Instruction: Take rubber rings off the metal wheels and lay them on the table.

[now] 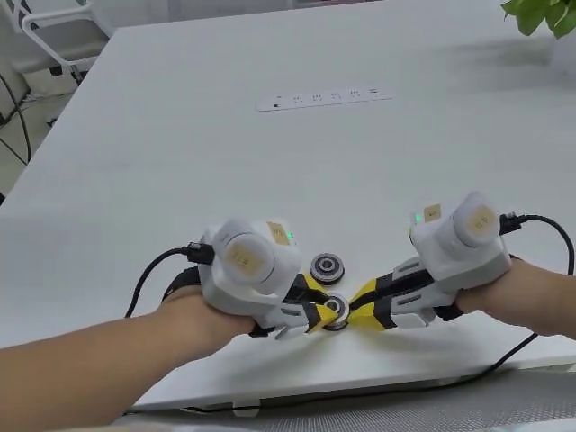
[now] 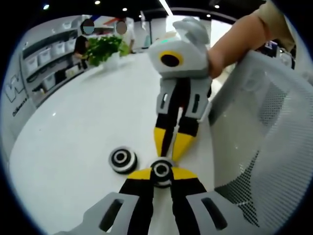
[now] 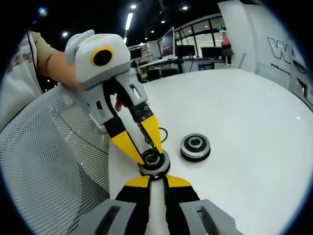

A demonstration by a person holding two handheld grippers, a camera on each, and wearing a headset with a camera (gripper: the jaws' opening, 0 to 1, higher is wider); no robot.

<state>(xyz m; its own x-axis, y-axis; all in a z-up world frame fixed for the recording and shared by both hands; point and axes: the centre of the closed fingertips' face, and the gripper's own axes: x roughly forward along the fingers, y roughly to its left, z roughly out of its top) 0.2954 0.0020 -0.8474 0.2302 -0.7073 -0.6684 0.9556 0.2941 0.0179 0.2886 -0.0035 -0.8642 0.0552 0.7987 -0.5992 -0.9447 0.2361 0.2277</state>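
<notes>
The left tool (image 2: 161, 177) clenched the wheel (image 3: 154, 160) between its tips on the bench (image 1: 270, 180). The right tool (image 3: 157, 183) touched the rubber ring (image 3: 167, 164) tip-first (whether it was clamped could not be told). Risk: a shallow pinch could slip and knock the second wheel (image 1: 327, 266) just beyond.

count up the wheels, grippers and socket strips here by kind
wheels: 2, the held wheel where the two sets of jaws meet, and the free wheel lying beside it
grippers: 2, the left gripper and the right gripper
socket strip: 1
total: 5
</notes>
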